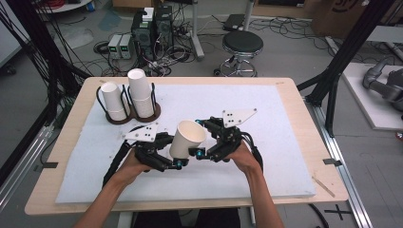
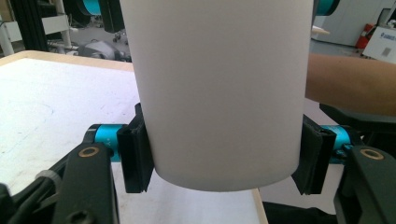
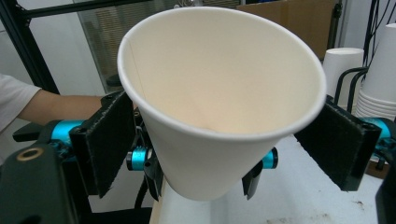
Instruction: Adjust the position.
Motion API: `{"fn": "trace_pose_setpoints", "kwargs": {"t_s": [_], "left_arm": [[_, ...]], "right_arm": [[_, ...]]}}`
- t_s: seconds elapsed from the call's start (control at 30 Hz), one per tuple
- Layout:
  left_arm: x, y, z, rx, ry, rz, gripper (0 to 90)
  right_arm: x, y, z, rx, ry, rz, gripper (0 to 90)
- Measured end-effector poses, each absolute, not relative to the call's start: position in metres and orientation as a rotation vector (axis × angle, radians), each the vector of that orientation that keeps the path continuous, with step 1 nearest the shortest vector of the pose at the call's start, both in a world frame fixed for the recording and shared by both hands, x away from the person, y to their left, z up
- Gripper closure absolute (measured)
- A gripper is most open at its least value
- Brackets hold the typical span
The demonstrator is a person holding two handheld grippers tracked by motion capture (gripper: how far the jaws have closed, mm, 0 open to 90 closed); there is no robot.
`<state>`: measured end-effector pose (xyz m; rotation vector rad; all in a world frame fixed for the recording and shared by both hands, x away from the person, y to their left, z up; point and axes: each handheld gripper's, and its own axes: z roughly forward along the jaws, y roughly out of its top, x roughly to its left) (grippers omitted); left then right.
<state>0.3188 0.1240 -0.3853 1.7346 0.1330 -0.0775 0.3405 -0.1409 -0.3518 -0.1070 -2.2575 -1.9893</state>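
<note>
White paper cup (image 1: 187,139) is held tilted above the white foam mat (image 1: 266,114), mouth toward the right gripper (image 1: 205,137). Left gripper (image 1: 183,159) is clamped on the cup's base end; in the left gripper view its pads (image 2: 135,156) press both sides of the wall, and the cup's top is cut off by the frame edge. Right gripper's jaws stand wide either side of the rim; its pads (image 3: 108,140) look just clear of the paper, though actual contact is hard to confirm. Behind the cup, toward the mat's far left corner: dark wire two-slot cup holder (image 1: 124,110) with stacked white cups (image 1: 140,92). Holder base partly hidden.
</note>
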Motion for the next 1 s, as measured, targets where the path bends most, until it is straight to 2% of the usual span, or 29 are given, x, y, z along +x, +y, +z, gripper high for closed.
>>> {"fn": "trace_pose_setpoints", "kwargs": {"t_s": [0.67,0.8,1.0], "left_arm": [[0.317,0.114,-0.392,1.719,0.117,-0.065,35.2],[0.316,0.112,-0.393,1.730,0.115,-0.061,35.1],[0.316,0.112,-0.393,1.733,0.109,-0.056,35.2]], "right_arm": [[0.343,-0.138,-0.352,-0.085,-2.211,-1.992,15.6],[0.343,-0.137,-0.352,-0.070,-2.199,-1.996,21.0],[0.343,-0.137,-0.352,-0.061,-2.195,-1.996,24.2]]}}
